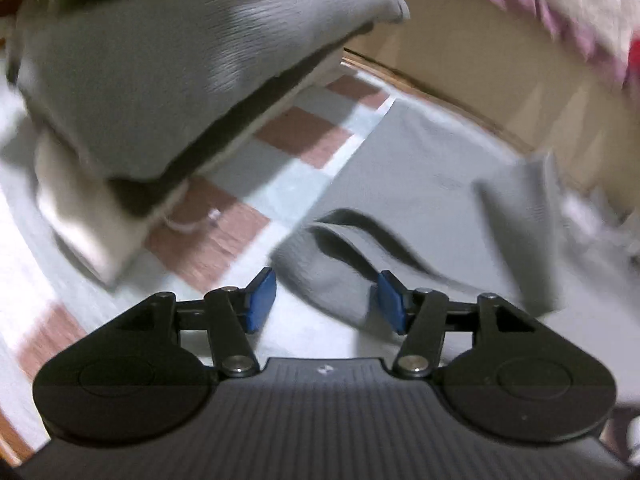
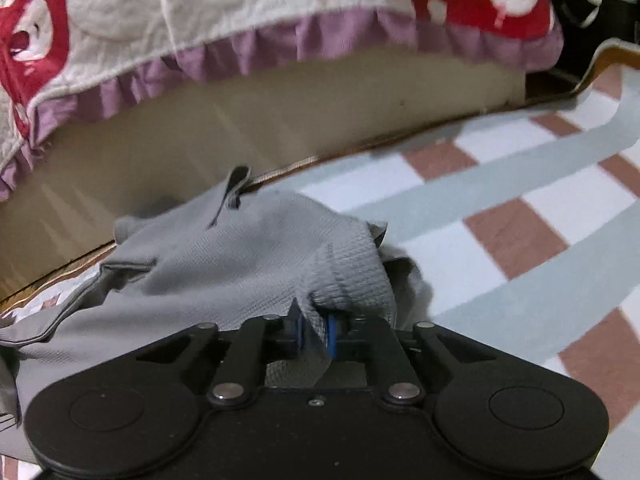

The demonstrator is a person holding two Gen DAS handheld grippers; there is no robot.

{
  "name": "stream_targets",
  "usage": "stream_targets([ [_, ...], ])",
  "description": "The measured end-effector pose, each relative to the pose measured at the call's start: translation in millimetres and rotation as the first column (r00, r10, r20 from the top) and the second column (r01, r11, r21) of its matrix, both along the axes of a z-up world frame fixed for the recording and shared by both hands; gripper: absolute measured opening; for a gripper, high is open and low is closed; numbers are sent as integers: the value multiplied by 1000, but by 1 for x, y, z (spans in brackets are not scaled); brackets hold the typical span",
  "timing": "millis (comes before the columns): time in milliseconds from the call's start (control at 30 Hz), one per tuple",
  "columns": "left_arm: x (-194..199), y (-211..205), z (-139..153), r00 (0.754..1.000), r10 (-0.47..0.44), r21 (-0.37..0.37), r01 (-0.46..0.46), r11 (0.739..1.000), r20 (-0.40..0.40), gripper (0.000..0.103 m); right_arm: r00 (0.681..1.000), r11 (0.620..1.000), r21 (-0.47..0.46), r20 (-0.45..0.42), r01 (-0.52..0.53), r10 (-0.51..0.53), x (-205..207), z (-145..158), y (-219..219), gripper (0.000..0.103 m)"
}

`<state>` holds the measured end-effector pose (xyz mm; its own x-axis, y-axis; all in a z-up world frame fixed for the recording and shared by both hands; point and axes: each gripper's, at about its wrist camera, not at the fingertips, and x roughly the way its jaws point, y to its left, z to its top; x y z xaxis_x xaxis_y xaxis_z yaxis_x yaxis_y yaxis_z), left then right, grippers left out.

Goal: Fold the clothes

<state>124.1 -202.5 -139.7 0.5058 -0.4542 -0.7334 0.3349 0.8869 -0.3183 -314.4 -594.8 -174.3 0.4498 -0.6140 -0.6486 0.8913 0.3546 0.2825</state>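
Note:
A grey knit garment [image 1: 404,184] lies rumpled on the checked rug [image 1: 296,136]. In the left wrist view my left gripper [image 1: 327,301] is open, its blue pads [image 1: 262,300] standing on either side of a raised fold of that cloth without pinching it. In the right wrist view my right gripper [image 2: 316,336] is shut on the garment's [image 2: 224,252] ribbed edge [image 2: 352,276], which bunches over the fingers. The cloth trails off to the left toward the bed. The frames are motion-blurred.
A folded pile of grey and cream clothes [image 1: 152,92] sits at the upper left of the left view. A beige bed base [image 2: 280,120] with a frilled quilt [image 2: 248,8] hanging over it borders the rug [image 2: 520,216], which stretches to the right.

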Motion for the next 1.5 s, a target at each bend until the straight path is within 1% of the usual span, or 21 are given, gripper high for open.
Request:
stream_targets([
  [67, 12, 7, -2, 995, -22, -138, 8, 990, -99, 58, 999, 1000, -17, -39, -9, 9, -1, 1, 1, 10],
  [133, 22, 5, -6, 989, -64, -217, 33, 976, -135, 75, 997, 999, -34, -78, -19, 17, -2, 3, 2, 10],
  [267, 25, -5, -9, 992, -120, -217, 110, 970, -33, 77, 986, 996, -78, -163, -36, 23, 1, 1, 9, 10],
  [300, 22, -9, -8, 992, -127, -193, 124, 973, -2, 75, 984, 996, -76, -176, -35, 21, 2, -2, 11, 10],
  [367, 14, -18, -7, 987, -142, -94, 148, 984, 69, 50, 986, 999, -53, -164, -11, 2, -3, -5, 12, 17],
  [400, 10, -24, -7, 978, -173, -5, 175, 985, 116, 12, 989, 999, -35, -148, 7, -12, -8, -7, 11, 21],
  [433, 6, -31, -7, 966, -207, 80, 196, 977, 159, 8, 991, 1000, -16, -131, 25, -27, -12, -8, 10, 34],
  [467, 1, -36, -4, 954, -232, 120, 212, 970, 190, 8, 992, 999, 3, -115, 42, -42, -16, -10, 9, 41],
  [500, -2, -40, -2, 942, -255, 156, 225, 962, 217, 8, 993, 998, 22, -100, 59, -57, -21, -11, 7, 41],
  [533, -3, -42, 1, 946, -249, 151, 220, 964, 210, 8, 994, 996, 41, -84, 76, -73, -25, -12, 6, 41],
  [633, 3, -35, 5, 960, -213, 89, 199, 976, 184, 8, 993, 988, 103, -30, 119, -116, -38, -17, 3, 51],
  [667, 5, -31, 5, 963, -203, 69, 194, 979, 176, 8, 993, 985, 134, 20, 111, -114, -41, -18, 3, 56],
  [733, 8, -25, 1, 972, -181, 19, 180, 983, 151, 9, 988, 979, 184, 108, 91, -112, -45, -21, 1, 58],
  [867, 18, -17, -10, 984, -146, -64, 153, 986, 98, 11, 990, 987, 144, 112, 69, -85, -34, -25, 7, 66],
  [1000, 21, -18, -12, 984, -151, -86, 159, 983, 92, 13, 998, 997, 55, 31, 45, -47, -8, -25, -12, 67],
  [1033, 20, -19, -11, 983, -157, -76, 165, 983, 98, 13, 999, 999, 35, 10, 37, -37, -3, -25, -19, 54],
  [1067, 19, -20, -10, 981, -165, -65, 172, 983, 106, 11, 1000, 999, 28, -18, 24, -24, 1, -25, -24, 8],
  [1200, 9, -34, 12, 958, -221, 33, 218, 975, 183, 8, 998, 999, -52, -62, 16, -19, 3, -1, -20, 9],
  [1267, 2, -31, 31, 949, -231, 20, 232, 973, 216, 8, 996, 995, -100, -89, -9, 0, 0, 14, -12, 9],
  [1400, -13, -17, 54, 946, -237, -1, 243, 970, 220, 8, 997, 995, -94, -82, -25, 18, -11, 31, -8, 8],
  [1500, -28, -12, 61, 942, -245, 46, 241, 969, 230, 8, 995, 994, -99, -102, -35, 25, -15, 35, -2, 8],
])
